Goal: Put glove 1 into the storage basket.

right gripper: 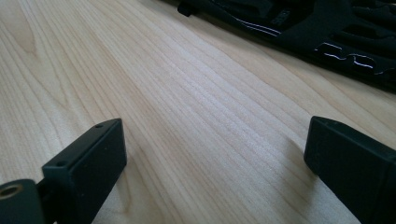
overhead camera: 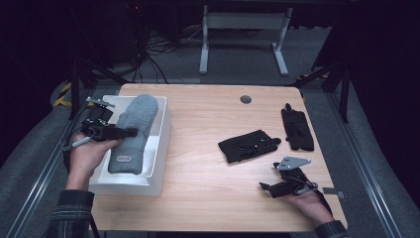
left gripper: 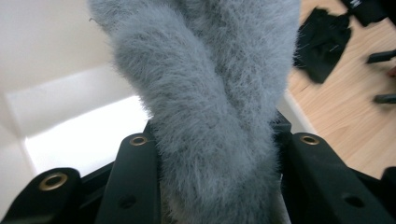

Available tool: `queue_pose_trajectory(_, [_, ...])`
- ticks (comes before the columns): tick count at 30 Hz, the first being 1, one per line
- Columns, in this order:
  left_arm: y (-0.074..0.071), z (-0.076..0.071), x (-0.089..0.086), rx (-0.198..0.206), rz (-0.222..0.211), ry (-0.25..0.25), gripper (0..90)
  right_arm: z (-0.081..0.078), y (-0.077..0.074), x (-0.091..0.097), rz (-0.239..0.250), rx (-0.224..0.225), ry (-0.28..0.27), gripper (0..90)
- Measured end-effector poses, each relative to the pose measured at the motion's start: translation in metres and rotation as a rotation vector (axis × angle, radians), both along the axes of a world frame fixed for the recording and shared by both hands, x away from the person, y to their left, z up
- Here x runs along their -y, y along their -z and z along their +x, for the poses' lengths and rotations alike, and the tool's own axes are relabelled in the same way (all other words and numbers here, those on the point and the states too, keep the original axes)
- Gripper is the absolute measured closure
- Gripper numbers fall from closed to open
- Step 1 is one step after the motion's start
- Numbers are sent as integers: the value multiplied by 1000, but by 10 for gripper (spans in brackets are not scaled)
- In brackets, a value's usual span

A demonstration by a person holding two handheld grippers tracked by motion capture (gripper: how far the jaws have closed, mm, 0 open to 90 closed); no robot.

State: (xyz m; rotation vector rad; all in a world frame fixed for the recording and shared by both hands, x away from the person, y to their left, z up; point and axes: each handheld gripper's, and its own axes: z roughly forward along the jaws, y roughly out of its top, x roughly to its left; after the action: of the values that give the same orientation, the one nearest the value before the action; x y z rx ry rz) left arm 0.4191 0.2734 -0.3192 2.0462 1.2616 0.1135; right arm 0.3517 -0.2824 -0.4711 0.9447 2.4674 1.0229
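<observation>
Left gripper (left gripper: 219,154) clamping grey mitten (left gripper: 210,93), seemingly over white bin (overhead camera: 161,144)

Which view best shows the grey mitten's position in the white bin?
High view: the grey mitten lies lengthwise in the white bin. Left gripper view gives close-up fur between the left gripper jaws.

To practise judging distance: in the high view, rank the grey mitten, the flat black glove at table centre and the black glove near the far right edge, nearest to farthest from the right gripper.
From the right gripper:
1. Flat black glove, centre.
2. Black glove, far right.
3. Grey mitten, left, in the white box.
</observation>
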Motion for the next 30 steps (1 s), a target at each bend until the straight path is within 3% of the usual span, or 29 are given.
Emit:
queue_pose_trajectory(10, [51,20,-9,-96,18,-24,601,0,0,0,0,0,1,60])
queue_pose_trajectory(14, [64,25,-11,-126,13,-27,591,0,0,0,0,0,0,60])
queue_pose_trajectory(21, [93,34,-8,-194,66,-22,549,0,0,0,0,0,1,60])
queue_pose_trajectory(26, [102,36,-8,-199,65,-33,437,0,0,0,0,1,0,60])
queue_pose_trajectory(30, [93,33,-9,-150,66,-76,293,0,0,0,0,0,1,60])
